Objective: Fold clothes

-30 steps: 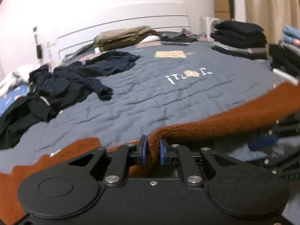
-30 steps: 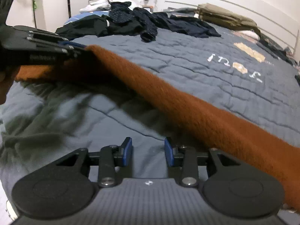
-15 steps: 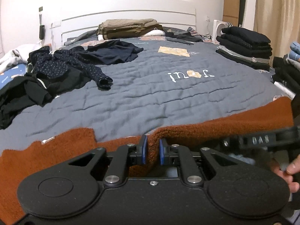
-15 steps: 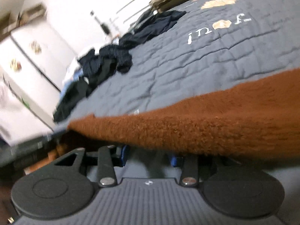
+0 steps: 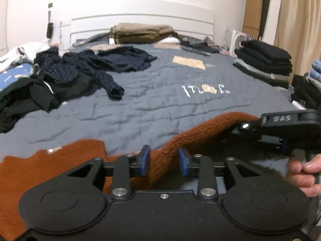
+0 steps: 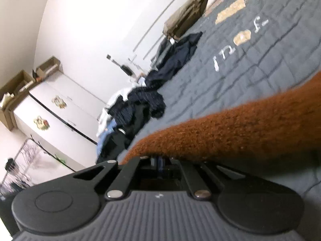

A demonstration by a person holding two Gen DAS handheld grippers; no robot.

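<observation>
A rust-brown fleecy garment [image 5: 60, 160] lies across the near edge of the grey quilt [image 5: 160, 104]. A raised ridge of it runs between the blue pads of my left gripper [image 5: 164, 159]. Those jaws are opening and stand apart around the cloth, no longer pinching it. To the right, my right gripper [image 5: 238, 127] holds the same ridge a little above the quilt, with a person's hand [image 5: 303, 172] on its handle. In the right wrist view the right gripper [image 6: 158, 161] is rolled over and shut, with the edge of the garment [image 6: 240, 130] caught at its tips.
A heap of dark unfolded clothes [image 5: 60, 76] covers the bed's left side. A folded black stack [image 5: 264, 60] sits at the right edge, and an olive folded stack [image 5: 140, 32] lies by the headboard. White cabinets [image 6: 56, 116] stand beyond the bed.
My left jaws have spread from a tight pinch on the garment. The right gripper rolled over, came in from the right and shut on the garment's edge, lifting it.
</observation>
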